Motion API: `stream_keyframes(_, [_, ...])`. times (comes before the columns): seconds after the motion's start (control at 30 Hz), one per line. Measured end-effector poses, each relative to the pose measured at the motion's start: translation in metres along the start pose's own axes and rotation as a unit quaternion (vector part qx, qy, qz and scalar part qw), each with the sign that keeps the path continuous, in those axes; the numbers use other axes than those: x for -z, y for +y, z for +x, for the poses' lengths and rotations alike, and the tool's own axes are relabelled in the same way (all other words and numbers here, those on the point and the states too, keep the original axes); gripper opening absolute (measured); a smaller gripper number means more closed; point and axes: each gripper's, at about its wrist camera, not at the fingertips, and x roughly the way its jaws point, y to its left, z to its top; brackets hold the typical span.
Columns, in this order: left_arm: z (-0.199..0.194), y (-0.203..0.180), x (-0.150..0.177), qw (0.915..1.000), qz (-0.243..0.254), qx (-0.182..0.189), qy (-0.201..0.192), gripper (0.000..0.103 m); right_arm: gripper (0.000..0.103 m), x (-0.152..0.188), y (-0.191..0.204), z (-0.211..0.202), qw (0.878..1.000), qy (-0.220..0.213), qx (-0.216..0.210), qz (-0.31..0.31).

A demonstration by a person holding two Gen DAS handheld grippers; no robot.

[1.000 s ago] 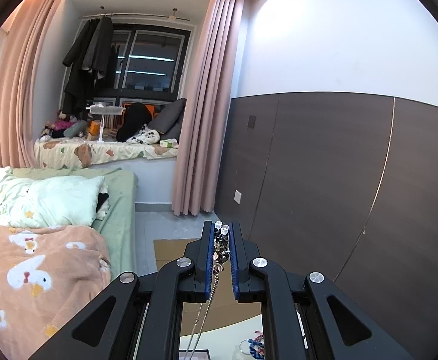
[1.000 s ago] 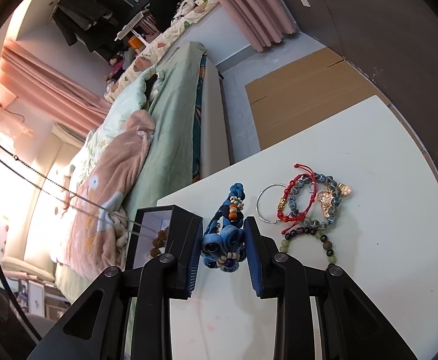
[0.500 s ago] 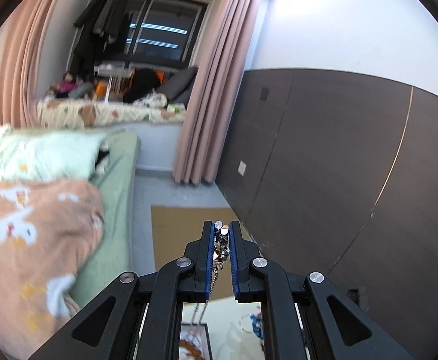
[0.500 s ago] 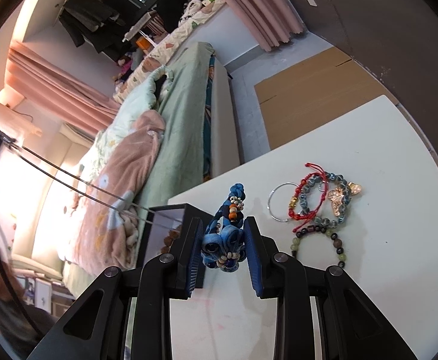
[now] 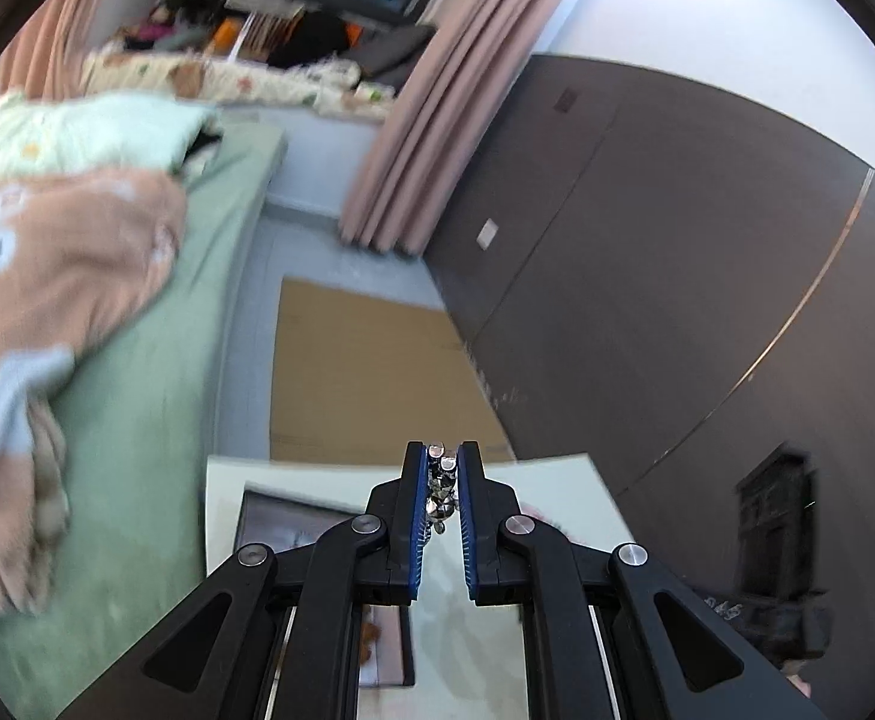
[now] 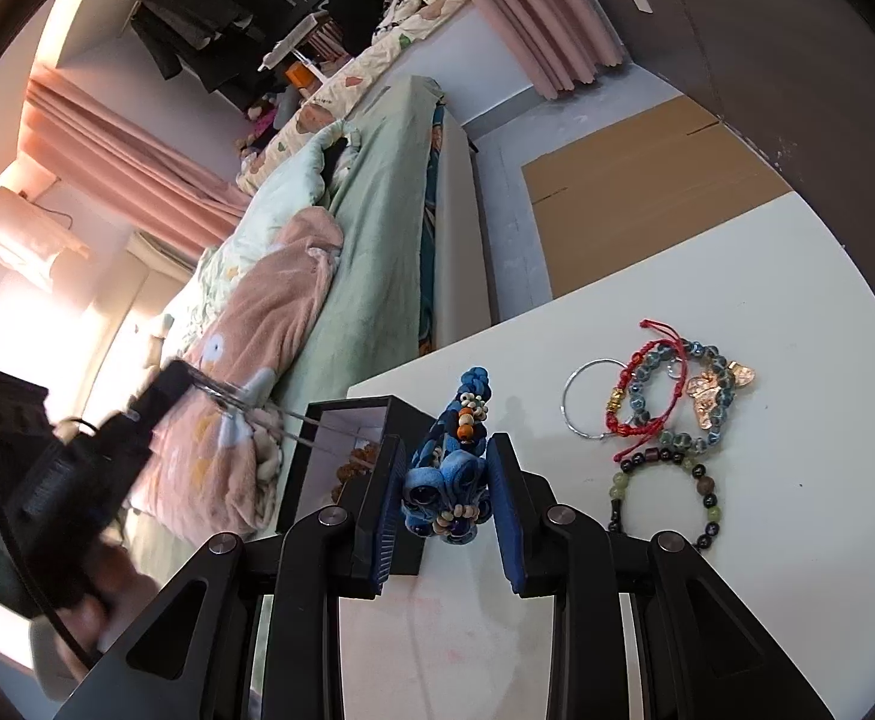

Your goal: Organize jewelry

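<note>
Nearby, a green bed [image 6: 377,228] flanks the white table [image 6: 737,276] holding bracelets [image 6: 671,414].

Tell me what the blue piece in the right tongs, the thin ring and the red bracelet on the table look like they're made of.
Blue braided piece: looks like soft fabric cord, matte, folded in plump loops, strung with small beads. Thin ring: probably metal, a silvery wire hoop with a bright glint. Red bracelet: seemingly knotted cord, matte, with loose thread ends and one gold-coloured bead.

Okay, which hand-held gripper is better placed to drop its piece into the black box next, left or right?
Probably the left. The left hand-held gripper pinches a silver chain whose strands already run into the black box. The right hand-held gripper holds a blue braided bracelet beside the box.
</note>
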Motion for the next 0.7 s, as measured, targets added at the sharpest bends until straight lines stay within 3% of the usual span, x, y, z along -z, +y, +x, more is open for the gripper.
stream_keyframes(0.17, [0.023, 0.035, 0.013, 0.9951, -0.071, 0.006, 0.069, 0.01, 0.029, 0.003, 0.009, 0.001, 1.0, -0.008, -0.007, -0.016])
stream_keyframes(0.37, [0.014, 0.042, 0.007, 0.9965, -0.059, -0.004, 0.059, 0.015, 0.029, 0.006, 0.024, 0.012, 0.999, -0.013, -0.016, -0.031])
stream_keyframes(0.4, [0.011, 0.043, 0.006, 0.9967, -0.06, -0.004, 0.055, 0.025, 0.029, 0.007, 0.027, 0.015, 0.999, -0.011, -0.023, -0.03])
stream_keyframes(0.43, [0.008, 0.044, 0.006, 0.9969, -0.061, -0.005, 0.05, 0.05, 0.029, 0.008, 0.029, 0.016, 0.999, -0.009, -0.03, -0.03])
stream_keyframes(0.47, [0.003, 0.047, 0.005, 0.9971, -0.063, -0.007, 0.043, 0.068, 0.029, 0.009, 0.031, 0.018, 0.999, -0.008, -0.033, -0.03])
stream_keyframes(0.5, [0.0, 0.05, 0.005, 0.9972, -0.065, -0.008, 0.036, 0.099, 0.029, 0.01, 0.035, 0.02, 0.999, -0.009, -0.037, -0.033])
stream_keyframes(0.7, [-0.032, 0.066, 0.0, 0.9965, -0.073, -0.038, -0.012, 0.103, 0.03, 0.012, 0.055, 0.033, 0.997, -0.009, -0.068, -0.04])
